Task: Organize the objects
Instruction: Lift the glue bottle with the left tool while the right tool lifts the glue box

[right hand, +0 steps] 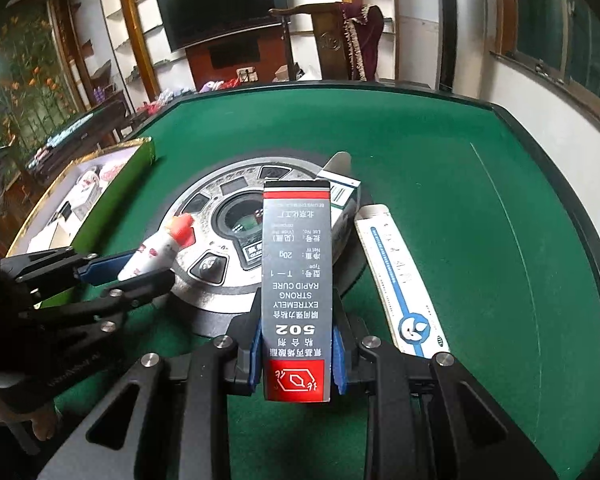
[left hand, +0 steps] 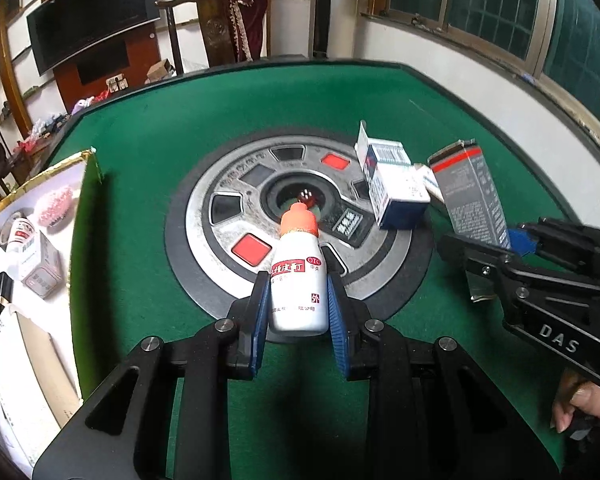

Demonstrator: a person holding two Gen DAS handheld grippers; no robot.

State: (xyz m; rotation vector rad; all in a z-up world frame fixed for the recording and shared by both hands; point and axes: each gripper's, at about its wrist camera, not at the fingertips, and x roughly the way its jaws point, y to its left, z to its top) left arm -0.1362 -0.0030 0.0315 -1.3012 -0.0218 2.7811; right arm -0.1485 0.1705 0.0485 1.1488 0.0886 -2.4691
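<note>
**Bottle and glue box gripped over green table**

Left gripper point(left hand: 298, 312): jaws nearly closed, clamped on the lower body of a white bottle point(left hand: 298, 280) with an orange cap point(left hand: 299, 220), held tilted over the round metal hub point(left hand: 220, 224) in the middle of the table point(left hand: 148, 160). Right gripper point(right hand: 296, 344): jaws nearly closed, pinching the near end of a tall grey glue box point(right hand: 296, 264) with red bands, its far end pointing away over the hub.

Bottle probably light, smooth plastic, likely slippery; a hold low on the straight wall, as here, looks safest. Glue box judged light thin card, easy to crush; best gripped across its narrow sides near one end.

Further out: a blue-and-white carton point(left hand: 396, 192) with its flap open, on the hub's edge. A long white box point(right hand: 400, 276) flat on the table, just right of the glue box. At the far left, an open tray point(left hand: 86, 200) with green sides, holding a small tin, a pen, something pink and papers.

Tray cut off by the picture edge, its contents small and blurred. Whether bottle or glue box touches the table hidden by the jaws. Small print mostly unreadable.
</note>
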